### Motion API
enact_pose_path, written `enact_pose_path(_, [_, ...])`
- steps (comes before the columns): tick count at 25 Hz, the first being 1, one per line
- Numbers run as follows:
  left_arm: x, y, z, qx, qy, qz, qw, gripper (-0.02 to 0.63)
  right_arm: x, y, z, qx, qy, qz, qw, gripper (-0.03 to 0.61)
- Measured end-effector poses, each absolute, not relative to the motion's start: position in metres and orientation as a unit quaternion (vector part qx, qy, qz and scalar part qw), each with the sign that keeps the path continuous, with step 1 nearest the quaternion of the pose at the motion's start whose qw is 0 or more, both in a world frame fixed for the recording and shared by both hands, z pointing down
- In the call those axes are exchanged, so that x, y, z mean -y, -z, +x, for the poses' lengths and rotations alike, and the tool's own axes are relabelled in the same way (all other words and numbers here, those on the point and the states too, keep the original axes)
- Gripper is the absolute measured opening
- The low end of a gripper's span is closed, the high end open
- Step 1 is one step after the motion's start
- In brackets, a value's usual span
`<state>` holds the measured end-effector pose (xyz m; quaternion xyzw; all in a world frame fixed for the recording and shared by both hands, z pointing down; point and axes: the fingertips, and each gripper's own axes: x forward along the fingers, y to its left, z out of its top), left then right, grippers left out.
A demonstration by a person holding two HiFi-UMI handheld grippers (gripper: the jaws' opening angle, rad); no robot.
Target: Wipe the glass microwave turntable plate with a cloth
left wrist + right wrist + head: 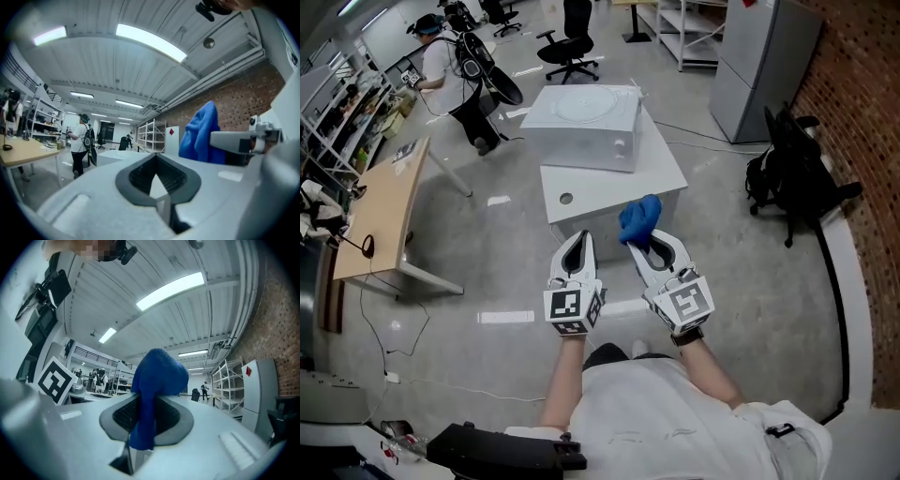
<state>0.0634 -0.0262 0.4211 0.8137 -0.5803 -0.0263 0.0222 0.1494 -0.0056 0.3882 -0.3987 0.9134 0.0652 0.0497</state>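
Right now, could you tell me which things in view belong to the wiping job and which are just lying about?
For the job:
blue cloth, clamped in the right gripper
left gripper, shut and empty
white microwave
round plate, apparently lying on top of it

Lying about:
black backpack
wooden desk
office chair

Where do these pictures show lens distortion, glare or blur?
Head view: mild bending at the edges; the glossy floor mirrors lamps as white patches. Left gripper view: strong fisheye, dark round border, ceiling light strip blown out. Right gripper view: same fisheye; blue cloth fairly sharp.
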Motion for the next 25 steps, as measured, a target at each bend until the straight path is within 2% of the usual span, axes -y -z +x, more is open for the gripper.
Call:
enact_pose_path(4, [0.036, -0.4, 0.062, 0.562, 0.024, 0.825, -0.057, -0.002, 0.041, -0.397, 0.143, -0.923, -0.044, -0.378, 0.051, 0.064])
enact_pose_path(8, [0.071, -0.394, 0.044, 0.567, 0.043, 0.821, -0.055, 0.0, 0.072, -0.4, 0.118, -0.939, -0.041, -0.335, 0.057, 0.064])
enact_pose_path(14, [0.157, -0.399, 0.01, 0.568, 0.035, 0.817, -0.096, 0.0, 0.154, -0.41, 0.091, -0.931, -0.054, -0.358, 0.039, 0.064])
enact_pose_path(17, [0.207, -0.389, -0.015, 0.566, 0.058, 0.818, -0.083, 0.0, 0.203, -0.401, 0.071, -0.933, -0.047, -0.354, 0.039, 0.064])
enact_pose_path(19, [0.237, -0.378, -0.028, 0.564, 0.072, 0.82, -0.066, 0.0, 0.236, -0.392, 0.062, -0.933, -0.037, -0.355, 0.053, 0.064])
enact_pose_path(25, [0.303, -0.371, -0.065, 0.554, 0.122, 0.822, -0.043, -0.002, 0.302, -0.358, 0.038, -0.939, -0.029, -0.304, 0.159, 0.057])
